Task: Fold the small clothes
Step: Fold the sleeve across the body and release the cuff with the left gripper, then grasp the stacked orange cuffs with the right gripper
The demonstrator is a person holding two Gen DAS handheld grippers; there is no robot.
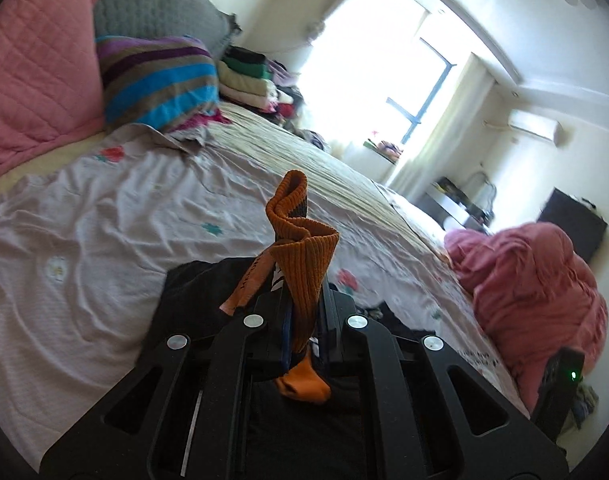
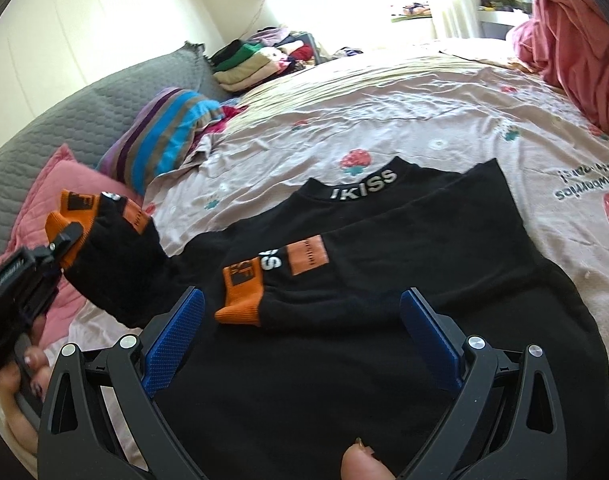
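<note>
The left gripper [image 2: 70, 236] is clenched on an orange sleeve cuff [image 1: 304, 264], lifting it off the bed [image 2: 344, 120]. The right gripper [image 2: 302, 328] hangs released above the black shirt [image 2: 344, 360], whose collar reads "IKISS" [image 2: 364, 188]. Upside-down writing on the bedsheet [image 2: 584, 188] is too blurred to make out.

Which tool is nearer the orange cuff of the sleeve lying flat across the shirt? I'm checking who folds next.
Right. The right tool hovers open just over that orange cuff. The left tool is off to the side, shut on the other sleeve's cuff, lifted.
</note>
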